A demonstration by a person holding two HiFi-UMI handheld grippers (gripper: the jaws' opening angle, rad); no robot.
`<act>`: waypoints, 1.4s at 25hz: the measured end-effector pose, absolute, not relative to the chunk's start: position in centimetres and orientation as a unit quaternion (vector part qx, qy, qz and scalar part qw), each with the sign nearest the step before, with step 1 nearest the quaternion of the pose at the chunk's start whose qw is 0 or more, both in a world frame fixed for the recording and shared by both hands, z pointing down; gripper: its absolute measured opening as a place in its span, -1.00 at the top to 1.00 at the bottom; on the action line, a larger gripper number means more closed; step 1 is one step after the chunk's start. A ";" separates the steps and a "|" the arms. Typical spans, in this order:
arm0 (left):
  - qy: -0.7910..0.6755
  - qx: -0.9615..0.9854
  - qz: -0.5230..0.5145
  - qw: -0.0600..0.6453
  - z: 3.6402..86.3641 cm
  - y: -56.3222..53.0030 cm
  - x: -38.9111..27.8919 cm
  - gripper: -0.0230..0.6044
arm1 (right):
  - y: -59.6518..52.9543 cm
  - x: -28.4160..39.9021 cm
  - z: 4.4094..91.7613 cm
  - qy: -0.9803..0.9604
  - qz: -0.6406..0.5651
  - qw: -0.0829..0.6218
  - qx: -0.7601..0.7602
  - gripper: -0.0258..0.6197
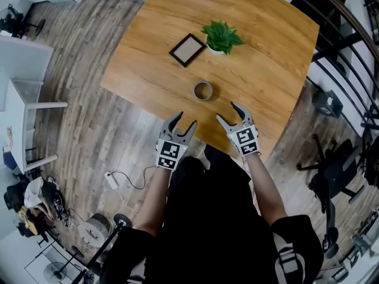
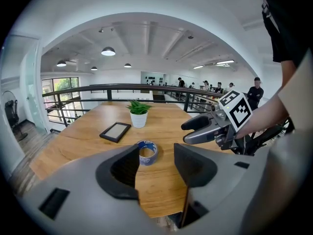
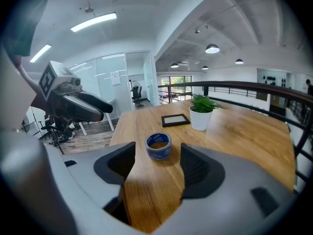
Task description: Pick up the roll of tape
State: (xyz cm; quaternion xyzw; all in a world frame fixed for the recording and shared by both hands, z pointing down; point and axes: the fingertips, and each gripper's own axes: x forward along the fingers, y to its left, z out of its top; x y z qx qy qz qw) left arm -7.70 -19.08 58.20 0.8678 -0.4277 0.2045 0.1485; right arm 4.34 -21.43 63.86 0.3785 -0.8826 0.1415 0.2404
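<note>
A roll of blue tape (image 1: 202,90) lies flat on the wooden table (image 1: 266,70), near its front edge. My right gripper (image 1: 233,113) hovers over the table just short of the roll, jaws open and empty; the roll (image 3: 159,146) shows beyond them in the right gripper view. My left gripper (image 1: 181,123) is at the table's front edge, left of the right one, also open and empty. In the left gripper view the tape (image 2: 146,152) lies ahead, partly hidden by the left jaw, and the right gripper (image 2: 195,129) is at the right.
A small potted plant (image 1: 221,38) and a dark picture frame (image 1: 188,49) stand farther back on the table. A black railing (image 1: 331,46) runs along the table's far right side. An office chair (image 1: 337,170) and white furniture (image 1: 23,93) stand on the wood floor.
</note>
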 end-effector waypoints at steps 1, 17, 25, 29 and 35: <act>-0.429 0.867 0.206 0.148 58.3 -19.2 -7.5 0.22 | -21.5 4.4 64.1 -0.883 0.143 0.242 0.376 -0.02; -0.402 0.877 0.224 0.138 58.8 -22.0 -5.6 0.22 | -22.9 4.7 64.9 -0.882 0.148 0.260 0.364 0.00; -0.360 0.891 0.234 0.148 60.0 -23.2 -4.8 0.22 | -23.3 4.3 65.8 -0.870 0.165 0.264 0.381 0.02; -0.327 0.901 0.251 0.133 61.1 -23.8 -4.1 0.22 | -23.5 4.6 67.0 -0.860 0.175 0.261 0.402 0.02; -0.286 0.909 0.276 0.127 63.0 -24.2 -3.8 0.22 | -23.3 4.8 68.0 -0.843 0.192 0.251 0.436 0.02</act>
